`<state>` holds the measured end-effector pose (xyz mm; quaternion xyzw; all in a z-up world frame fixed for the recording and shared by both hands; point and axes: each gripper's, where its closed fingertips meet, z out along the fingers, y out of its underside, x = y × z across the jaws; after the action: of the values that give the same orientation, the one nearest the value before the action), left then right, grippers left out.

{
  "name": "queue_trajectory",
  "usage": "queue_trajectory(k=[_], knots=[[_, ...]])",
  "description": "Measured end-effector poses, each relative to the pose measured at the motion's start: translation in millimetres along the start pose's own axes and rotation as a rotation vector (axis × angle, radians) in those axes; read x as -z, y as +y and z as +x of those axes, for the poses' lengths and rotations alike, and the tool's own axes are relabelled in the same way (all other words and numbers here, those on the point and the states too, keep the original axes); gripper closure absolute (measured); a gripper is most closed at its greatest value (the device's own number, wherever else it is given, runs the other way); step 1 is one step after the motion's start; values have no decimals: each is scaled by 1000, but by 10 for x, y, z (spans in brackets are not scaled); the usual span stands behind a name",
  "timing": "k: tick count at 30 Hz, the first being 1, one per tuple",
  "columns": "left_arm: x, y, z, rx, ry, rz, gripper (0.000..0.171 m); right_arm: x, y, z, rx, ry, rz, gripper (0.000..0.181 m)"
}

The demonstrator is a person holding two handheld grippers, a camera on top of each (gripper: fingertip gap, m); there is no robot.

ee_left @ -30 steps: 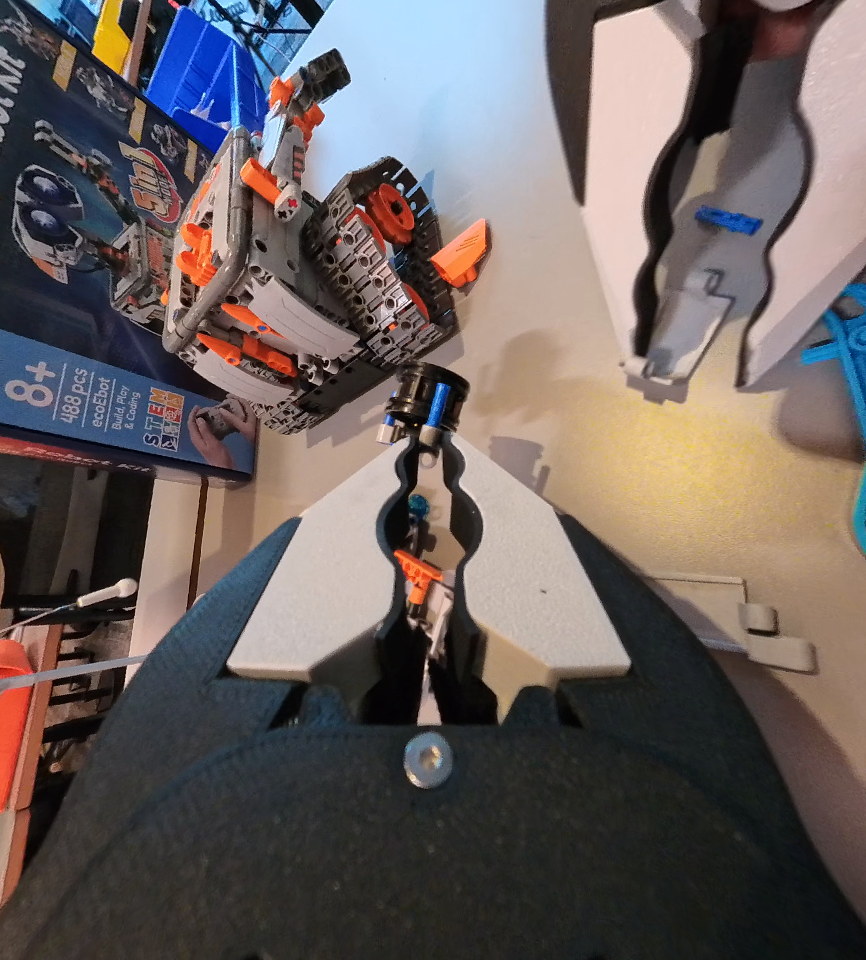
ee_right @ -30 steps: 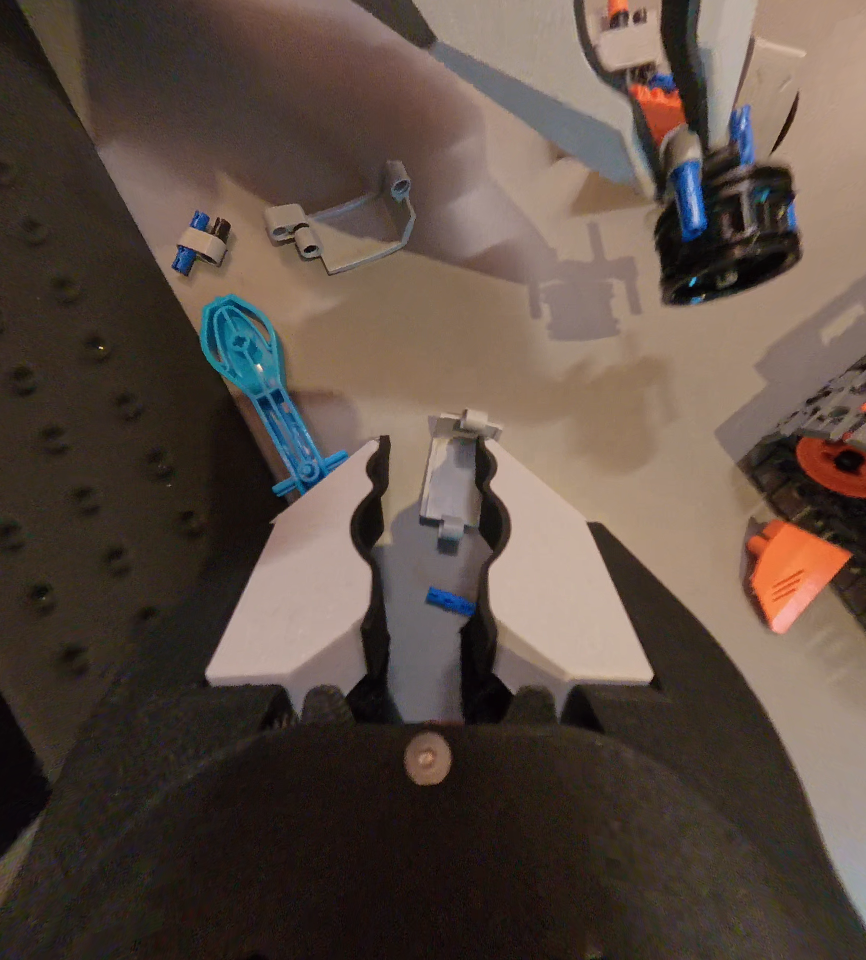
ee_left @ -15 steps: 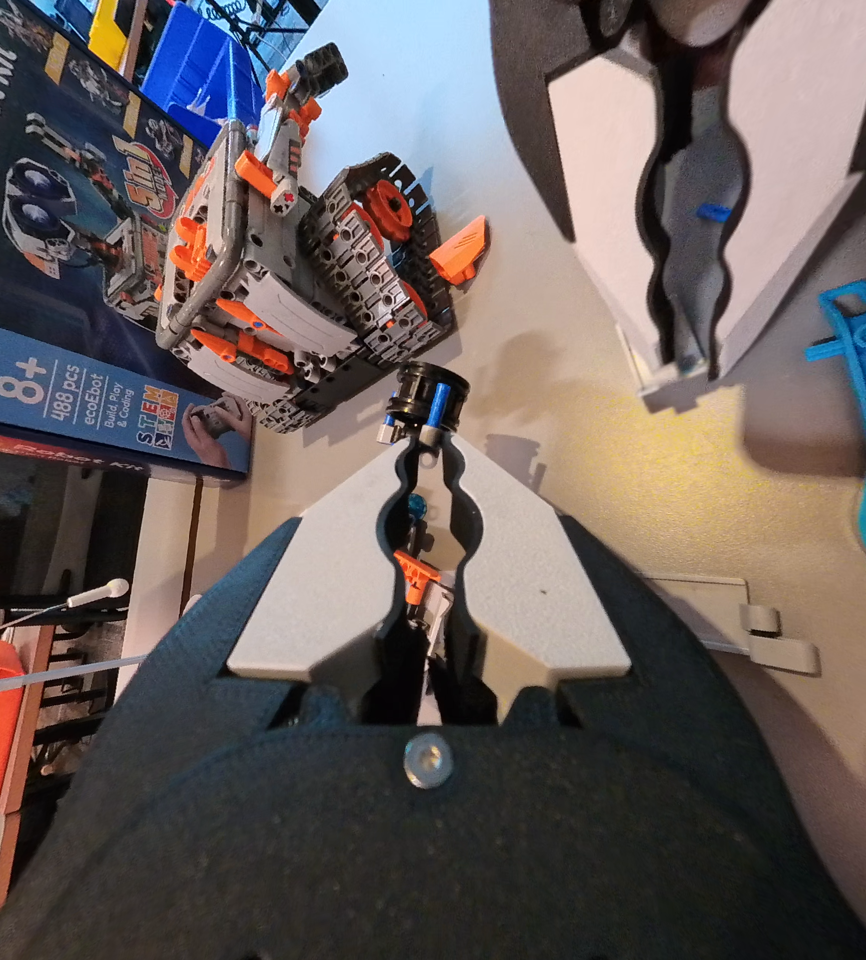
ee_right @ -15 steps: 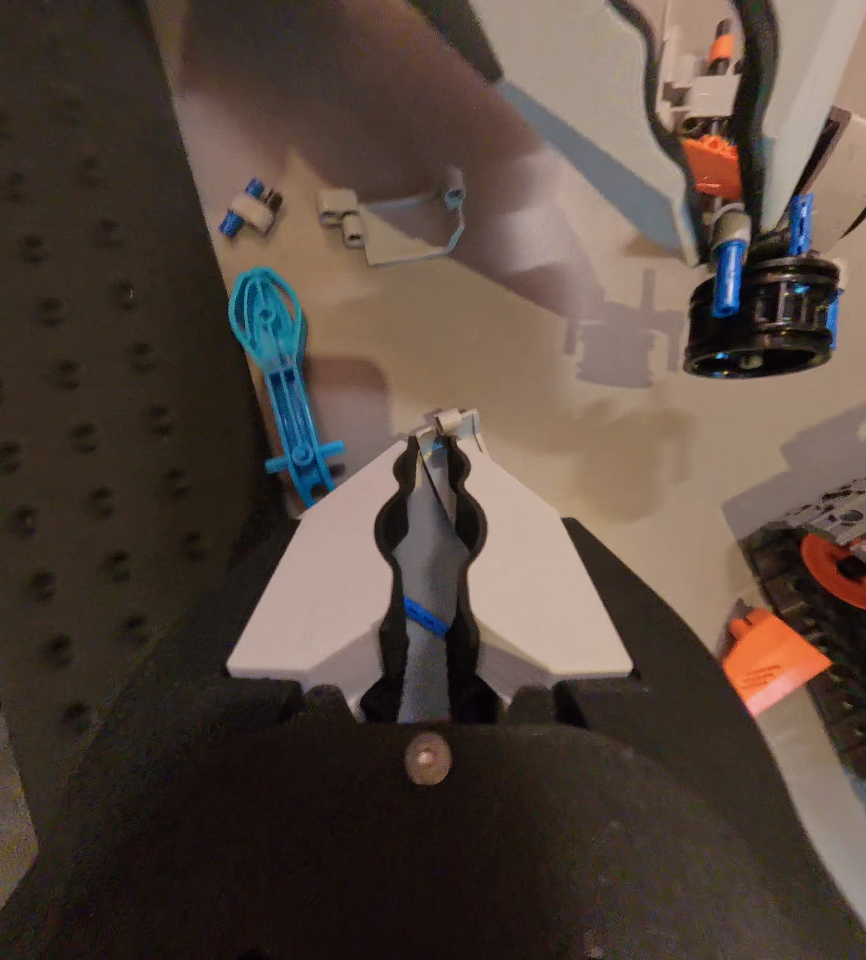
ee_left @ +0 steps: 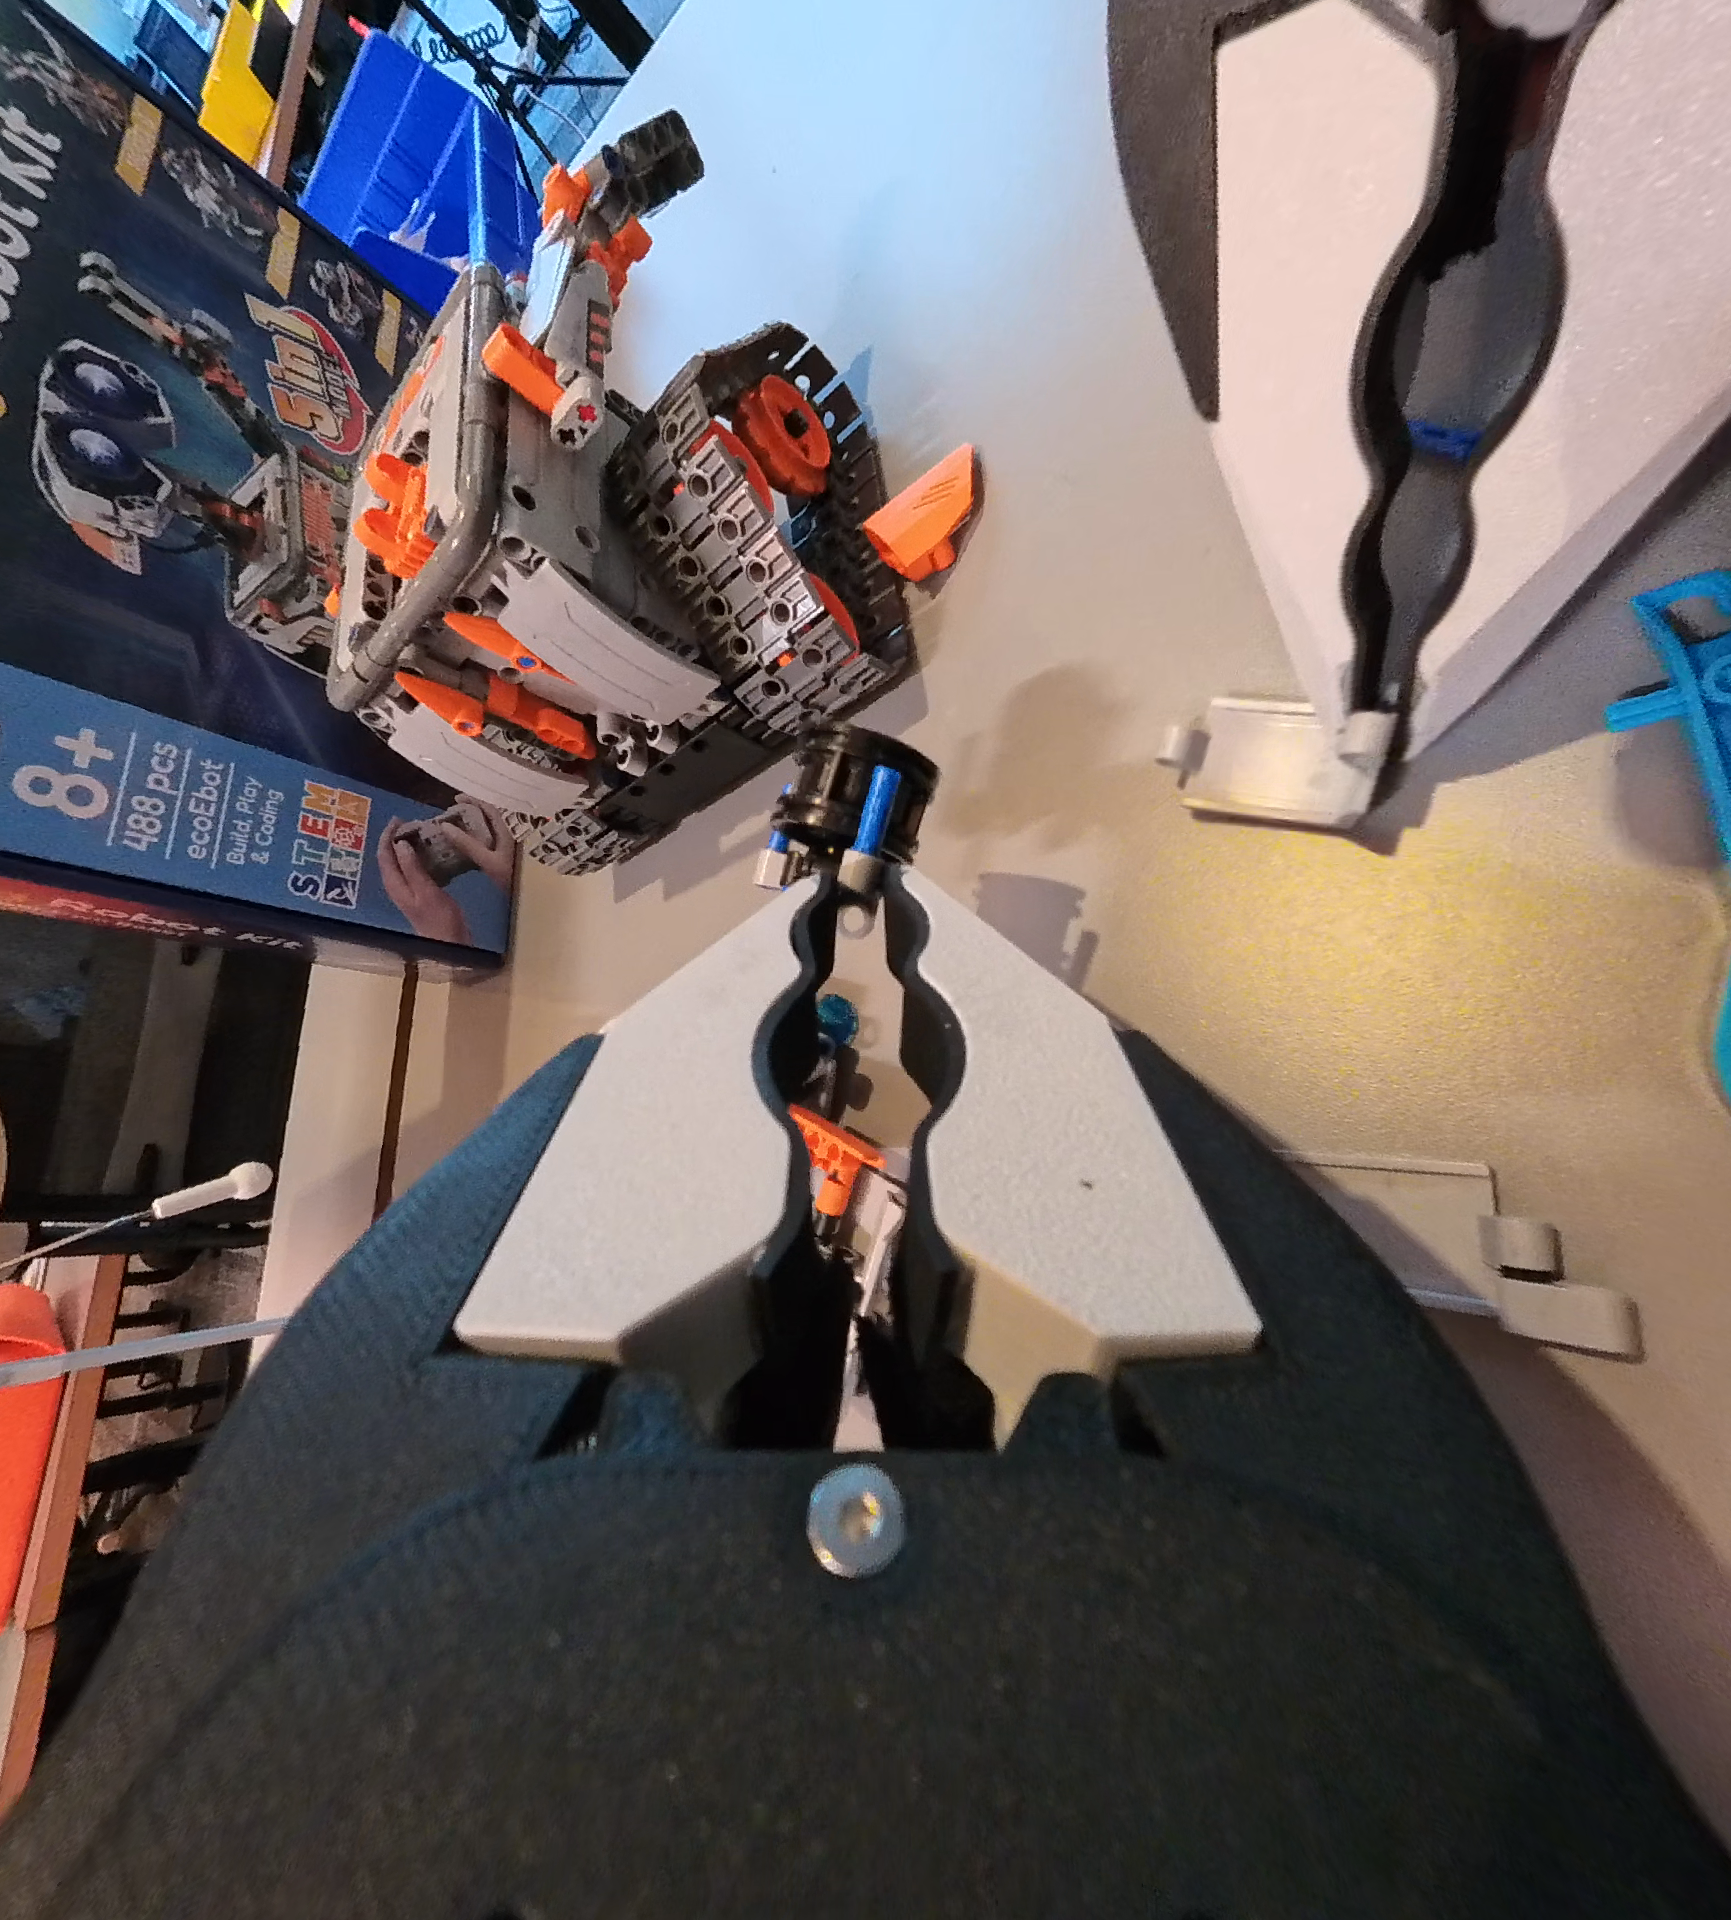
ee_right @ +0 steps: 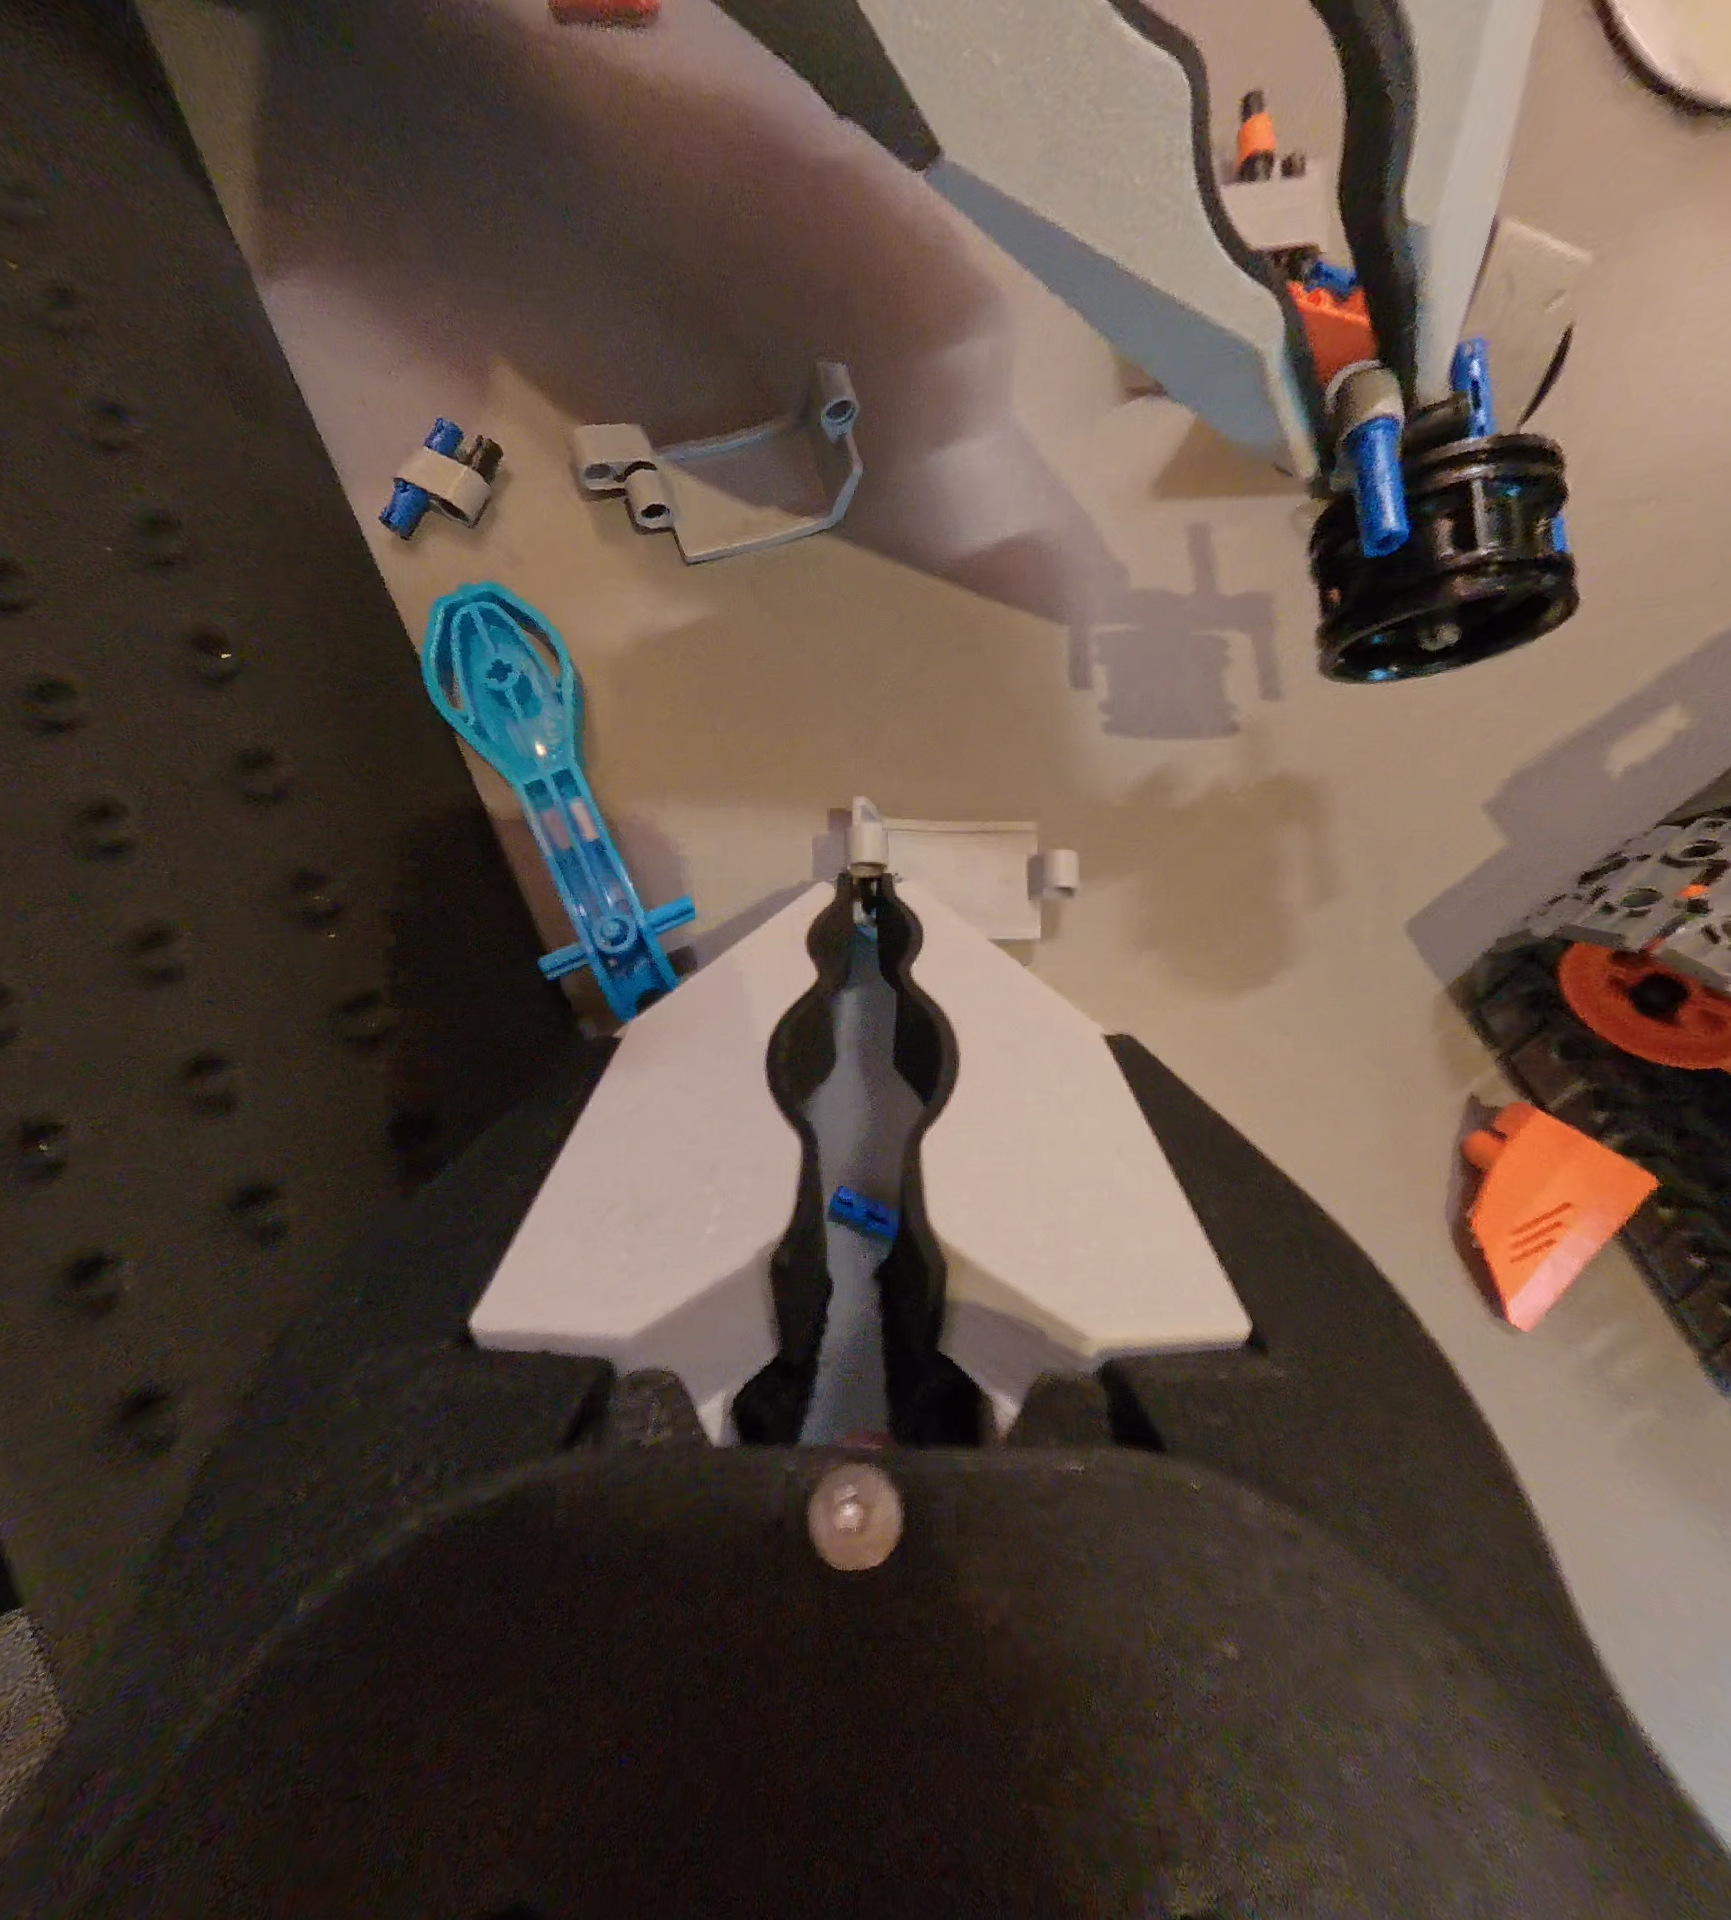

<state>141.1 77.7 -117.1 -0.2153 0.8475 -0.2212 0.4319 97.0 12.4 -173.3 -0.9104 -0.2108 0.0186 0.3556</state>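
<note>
Left wrist view. My left gripper (ee_left: 856,883) is closed narrow on a small wheel assembly (ee_left: 859,795): a black wheel with blue pegs, pinched by its grey connector right at my fingertips, more orange and grey pieces trailing back between the jaws. Just beyond it and to the left sits the tracked toy robot (ee_left: 591,582), with a loose orange wedge (ee_left: 923,514) beside its track and the kit box (ee_left: 113,499) farther left. Ahead and to the right, my right gripper (ee_left: 1375,717) pinches a grey panel (ee_left: 1266,764) that lies against the table (ee_left: 1256,987). My judgement: the wheel hangs from a small grip, so I should keep this hand steady and level.

Right wrist view. My right gripper (ee_right: 866,883) is nearly shut, its tips nipping one lug of the grey panel (ee_right: 965,873); a small blue peg (ee_right: 861,1210) shows deeper in the gap. A blue pry tool (ee_right: 549,790) lies just to my left, a second grey panel (ee_right: 736,478) and a small blue-and-grey connector (ee_right: 440,483) ahead to the left. The hold is on an edge only; I judge a slow, straight lift is best, since the panel could pivot.
</note>
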Motion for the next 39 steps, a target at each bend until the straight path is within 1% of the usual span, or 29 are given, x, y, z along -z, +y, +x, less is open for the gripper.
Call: queue_trajectory(k=[3,6,10,12,15,19,21,26,29,32,34,36,39], knots=[[0,-15,21,-12,-3,8,165,80,-92,48,-28,-8,74,181],[-8,-6,61,-35,-4,-2,165,188,-169,129,-118,-68,161,181],[-49,93,244,-37,56,-43,165,317,-188,190,-220,-217,261,181],[-79,140,367,-37,90,-70,165,363,-200,238,-256,-259,316,181],[-106,188,519,-85,120,-127,166,356,-190,269,-244,-255,322,181],[-116,172,653,-110,157,-136,165,308,-151,249,-223,-251,291,181],[-88,142,649,-112,160,-117,163,333,-156,258,-228,-255,305,181],[73,10,595,-13,206,-7,156,422,-205,263,-240,-276,353,181],[193,-213,492,50,187,101,155,493,-293,218,-248,-322,400,181],[257,-431,462,17,147,162,151,513,-346,136,-225,-359,405,181],[241,-481,494,-32,131,150,152,532,-390,55,-198,-388,415,181],[209,-495,548,-51,138,143,160,568,-446,3,-192,-412,436,181],[222,-548,566,-18,151,182,165,594,-482,-27,-190,-430,450,181]])
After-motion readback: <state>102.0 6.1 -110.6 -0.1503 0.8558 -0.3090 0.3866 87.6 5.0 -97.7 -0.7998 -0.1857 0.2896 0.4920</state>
